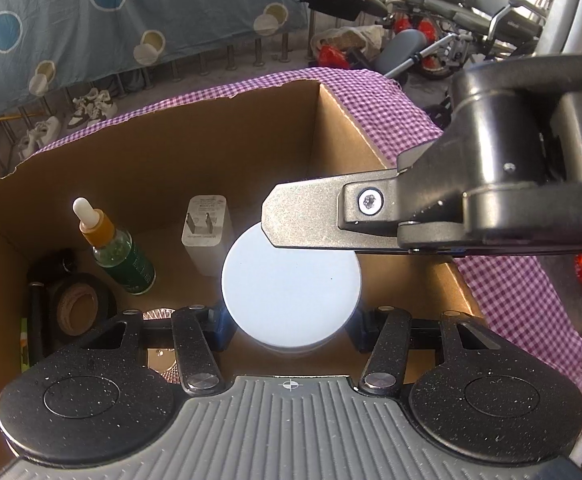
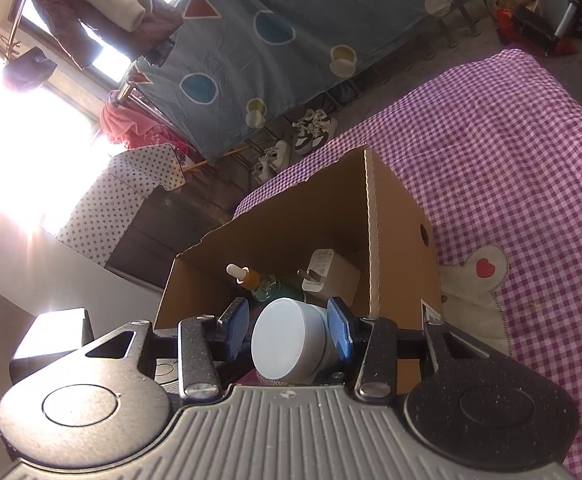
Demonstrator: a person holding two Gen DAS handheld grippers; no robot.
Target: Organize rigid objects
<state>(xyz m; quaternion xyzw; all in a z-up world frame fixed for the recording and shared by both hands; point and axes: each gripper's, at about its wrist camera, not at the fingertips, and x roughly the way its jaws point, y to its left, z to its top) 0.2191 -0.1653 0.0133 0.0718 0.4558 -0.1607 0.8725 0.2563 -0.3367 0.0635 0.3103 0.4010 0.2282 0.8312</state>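
Note:
A white round jar (image 1: 291,288) hangs over the open cardboard box (image 1: 171,152). My left gripper (image 1: 291,320) is shut on the white round jar from both sides. My right gripper (image 2: 289,328) reaches in from the right; its blue pads (image 2: 341,330) flank the same jar (image 2: 287,344), one pad touching, the other a little apart. The right gripper's metal finger (image 1: 311,216) covers the jar's top edge in the left wrist view. In the box lie a green dropper bottle (image 1: 119,248), a white charger (image 1: 207,236) and a tape roll (image 1: 79,304).
The box (image 2: 395,224) sits on a purple checked cloth (image 2: 491,152). A cream patch with a red heart (image 2: 485,268) lies right of the box. Shoes (image 2: 311,132), a blue dotted sheet (image 2: 291,32) and a wheelchair (image 1: 471,12) stand beyond the table.

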